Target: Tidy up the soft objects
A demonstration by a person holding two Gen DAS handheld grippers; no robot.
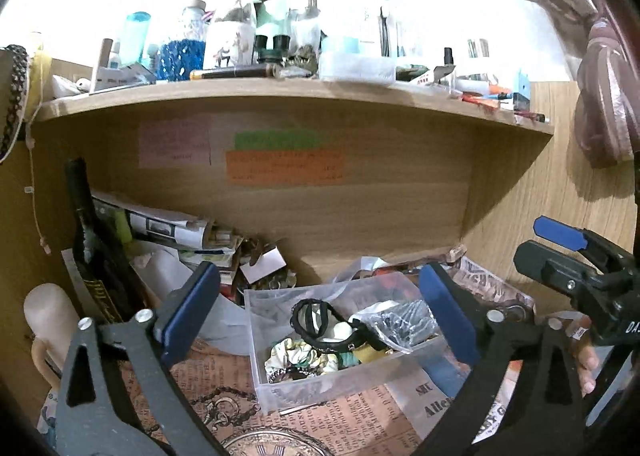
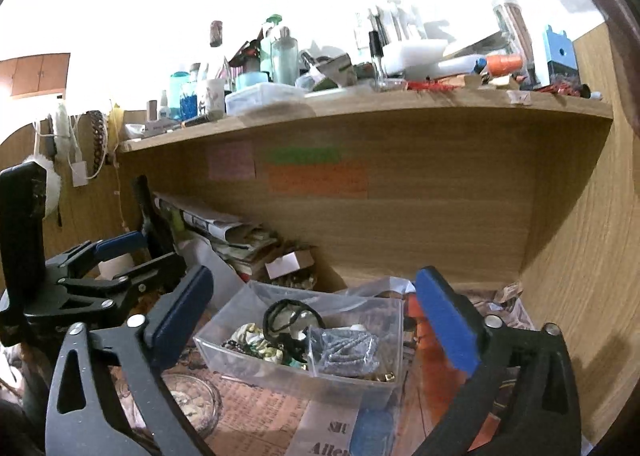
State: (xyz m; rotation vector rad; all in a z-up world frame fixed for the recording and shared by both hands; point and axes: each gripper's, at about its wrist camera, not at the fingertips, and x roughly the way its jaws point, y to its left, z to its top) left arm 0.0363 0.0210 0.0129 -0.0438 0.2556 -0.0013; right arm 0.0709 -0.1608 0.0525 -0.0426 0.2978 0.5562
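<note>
A clear plastic box (image 1: 280, 388) (image 2: 288, 376) sits on a printed paper on the desk, under a wooden shelf. It holds a green and white scrunchie (image 1: 296, 356) (image 2: 258, 340), black hair ties (image 1: 316, 320) (image 2: 288, 316) and a bag of dark screws (image 1: 404, 324) (image 2: 346, 350). My left gripper (image 1: 320, 316) is open and empty, its jaws either side of the box, just short of it. My right gripper (image 2: 316, 324) is open and empty, also in front of the box. The right gripper shows at the right edge of the left wrist view (image 1: 568, 256). The left gripper shows at the left of the right wrist view (image 2: 120, 260).
A dark bottle (image 1: 92, 240), rolled papers (image 1: 168, 224) and a small white box (image 1: 264, 264) crowd the back left. The shelf (image 1: 280, 96) above carries several bottles and jars. A glass dish (image 2: 192, 404) lies front left. A wooden side wall (image 2: 580, 256) stands right.
</note>
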